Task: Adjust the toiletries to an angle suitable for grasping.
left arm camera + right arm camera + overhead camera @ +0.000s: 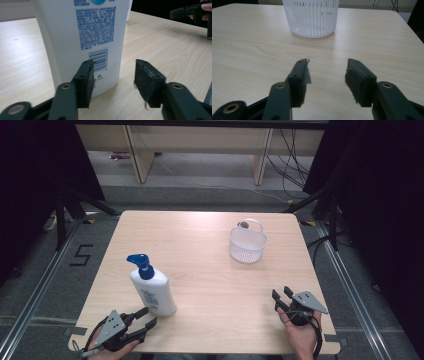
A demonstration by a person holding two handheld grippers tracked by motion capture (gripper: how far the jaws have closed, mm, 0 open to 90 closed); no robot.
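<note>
Pale wood worktop [210, 270], grey floor w/ a "5" marked at left, dark curtains round it. Near edge: my left gripper [145, 318] spread, nothing pinched, just beside the white pump bottle [152, 292], upright, blue pump, blue print too small to read. Right gripper [281, 295] spread too. Farther back, white slotted basket [247, 242]; contents unclear.

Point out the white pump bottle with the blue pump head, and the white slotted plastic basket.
White pump bottle with blue pump head [154, 293], high view, on its white body.
White slotted plastic basket [312, 20], right gripper view, on its ribbed side wall.
</note>
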